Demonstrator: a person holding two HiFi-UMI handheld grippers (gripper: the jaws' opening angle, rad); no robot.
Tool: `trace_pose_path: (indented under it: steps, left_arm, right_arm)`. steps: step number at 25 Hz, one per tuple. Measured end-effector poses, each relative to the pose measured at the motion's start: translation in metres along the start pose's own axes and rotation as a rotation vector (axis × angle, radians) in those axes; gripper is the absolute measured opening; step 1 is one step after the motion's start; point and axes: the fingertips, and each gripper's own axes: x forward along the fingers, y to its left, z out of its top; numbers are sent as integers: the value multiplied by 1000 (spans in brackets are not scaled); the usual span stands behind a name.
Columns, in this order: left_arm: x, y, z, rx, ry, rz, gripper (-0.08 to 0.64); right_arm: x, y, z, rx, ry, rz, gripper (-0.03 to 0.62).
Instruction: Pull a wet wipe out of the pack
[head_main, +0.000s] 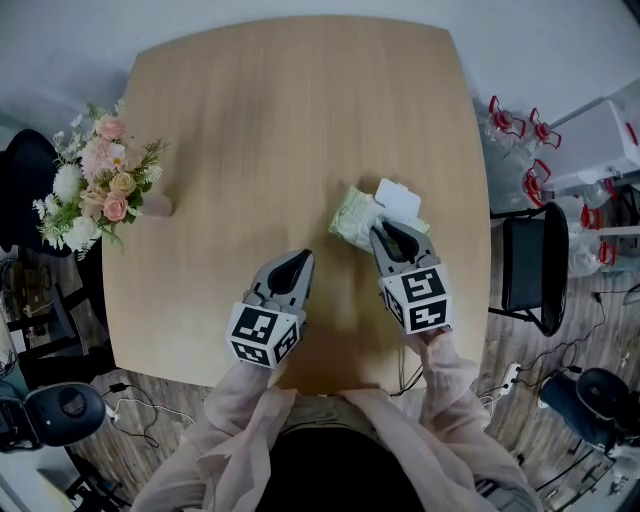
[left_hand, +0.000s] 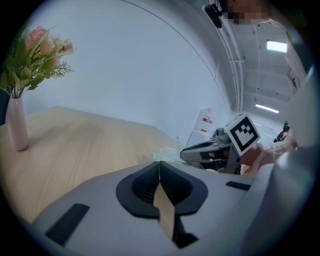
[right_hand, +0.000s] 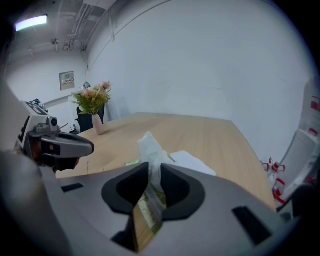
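Your right tool (right_hand: 155, 172) is clamped on the crumpled white wet wipe (right_hand: 149, 146) atop the pale-green soft pack (head_main: 352, 218); left tool (left_hand: 159, 165) closed, empty. Next: pull up; pack may lift.

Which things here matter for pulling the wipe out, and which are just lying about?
For the job:
pack, lid open
wipe, pinched in the right tongs

Lying about:
left tongs, shut and empty
vase of flowers
chair beside the table
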Motion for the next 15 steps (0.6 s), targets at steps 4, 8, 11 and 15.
trace_pose_path:
  steps: [4,8,11,15]
  left_arm:
    - [-2,-1,1,3,-3,2,14]
    - [-5,-2,2,6,-8,5,14]
    - [-9,-4,3,8,-12,6,14]
    - [-12,-8,6,15,-22,2,14]
  right_arm:
    - [0,1,-1,-2,8,2,79]
    - [-2,0,-2,-12,9,-17,38]
    - [-3,0,-3,-23,1,-31,26]
    - [-6,1,-3,-32,-16,-46,17]
